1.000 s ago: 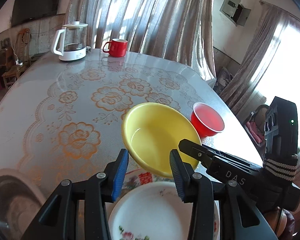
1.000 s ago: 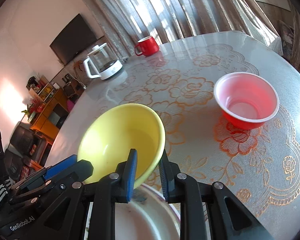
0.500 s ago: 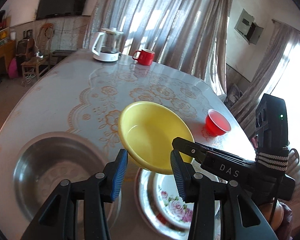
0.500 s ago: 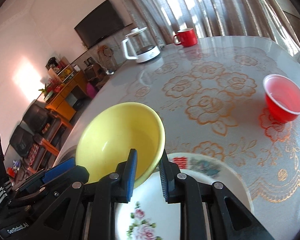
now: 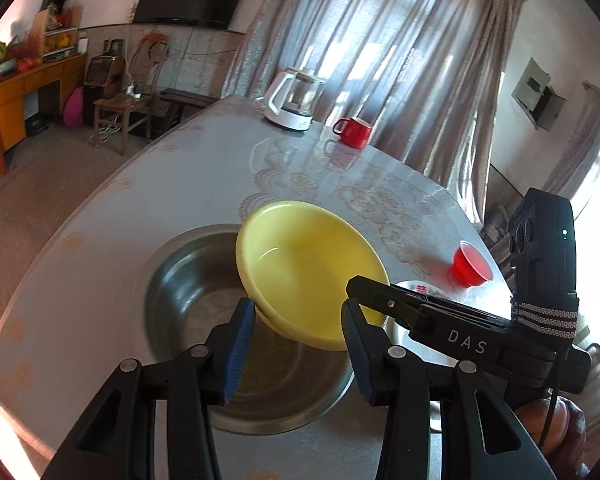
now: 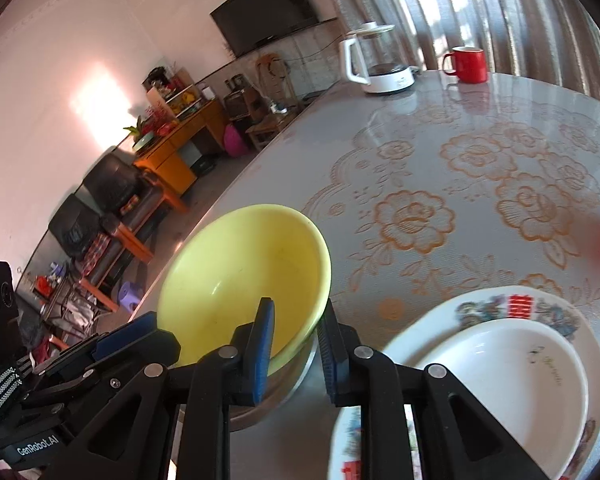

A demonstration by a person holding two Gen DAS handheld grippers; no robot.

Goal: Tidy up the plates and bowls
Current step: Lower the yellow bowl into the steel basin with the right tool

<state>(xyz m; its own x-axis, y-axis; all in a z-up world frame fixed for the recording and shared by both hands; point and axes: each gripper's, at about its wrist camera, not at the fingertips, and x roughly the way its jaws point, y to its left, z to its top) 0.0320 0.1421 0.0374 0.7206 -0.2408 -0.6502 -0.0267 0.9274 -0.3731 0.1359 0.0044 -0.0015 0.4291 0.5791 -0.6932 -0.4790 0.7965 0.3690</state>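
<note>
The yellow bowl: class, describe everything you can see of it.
The yellow bowl is plain, round, shallow, seemingly plastic, and empty. It is tilted and lifted, gripped at its near rim by the right gripper, one finger inside and one outside. It hangs over the steel basin; the left gripper sits open beneath it.

The surface [image 6: 500,140] wears a floral lace cloth. On it: steel basin [image 5: 188,280], patterned plate [image 6: 540,300], red cup [image 5: 470,264], and at the far edge a kettle [image 5: 294,100] and red mug [image 5: 354,132].

Yellow bowl [image 5: 308,264], red cup [image 5: 470,264], red mug [image 5: 354,132], orange rose-patterned tablecloth [image 6: 460,200], blue-padded fingers [image 6: 262,344]
</note>
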